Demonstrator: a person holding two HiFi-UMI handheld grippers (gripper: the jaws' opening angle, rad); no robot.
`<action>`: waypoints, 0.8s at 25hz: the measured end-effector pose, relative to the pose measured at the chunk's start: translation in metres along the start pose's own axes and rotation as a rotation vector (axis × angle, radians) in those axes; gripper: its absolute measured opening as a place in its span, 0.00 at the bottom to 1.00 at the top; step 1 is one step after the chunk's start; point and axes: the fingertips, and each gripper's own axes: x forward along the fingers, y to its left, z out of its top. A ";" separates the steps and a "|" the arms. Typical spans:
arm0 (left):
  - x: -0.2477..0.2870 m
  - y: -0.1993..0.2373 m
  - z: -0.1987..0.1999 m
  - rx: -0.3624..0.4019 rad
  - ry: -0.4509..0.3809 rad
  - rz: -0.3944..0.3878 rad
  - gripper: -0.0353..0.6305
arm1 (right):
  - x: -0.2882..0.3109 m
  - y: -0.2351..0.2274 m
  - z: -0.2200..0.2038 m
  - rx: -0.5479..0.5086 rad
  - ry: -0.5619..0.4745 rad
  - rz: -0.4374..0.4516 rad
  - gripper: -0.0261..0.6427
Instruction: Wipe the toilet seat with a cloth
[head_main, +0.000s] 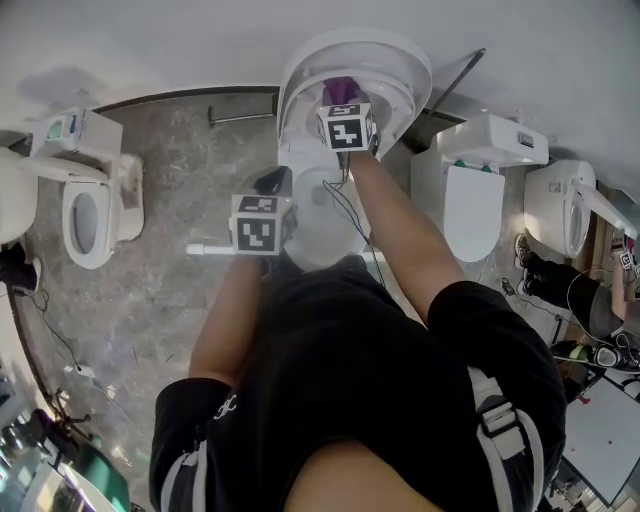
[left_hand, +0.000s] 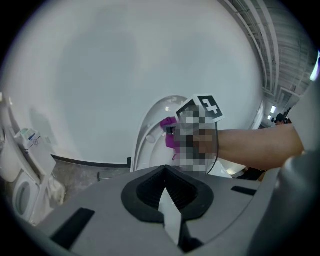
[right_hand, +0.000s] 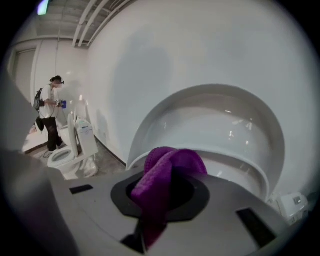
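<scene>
Right gripper (head_main: 343, 112) is up at the back of the toilet, its fingers clenched on the purple cloth (right_hand: 167, 172). The cloth is pinched deep between them. One fold bulges up and forward past the fingertips, and a tail hangs below. Straight ahead of those fingers stands the raised seat and lid (right_hand: 225, 125), glossy white, very near the cloth. Whether the fold actually touches it, I can't tell. Nor can I separate the seat ring from the lid at this angle.

Left gripper (left_hand: 165, 187) sits lower and nearer the person, over the front of the bowl (head_main: 322, 225). Its fingers are pressed together on nothing, well apart from the cloth.

Progress, as I judge it: the cloth is gripped and brought to the upturned surface, so wiping looks under way at most. No streak or wet patch marks any part as finished, and the rest looks yet to be done.
</scene>
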 end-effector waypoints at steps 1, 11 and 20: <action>-0.002 0.003 0.000 0.000 -0.001 0.004 0.06 | 0.005 0.008 -0.001 -0.031 0.014 0.015 0.12; -0.021 0.037 0.004 -0.019 -0.021 0.057 0.06 | 0.030 0.063 -0.023 -0.090 0.123 0.161 0.11; -0.014 0.017 0.020 0.013 -0.049 0.033 0.06 | -0.038 0.072 -0.028 -0.221 0.016 0.260 0.12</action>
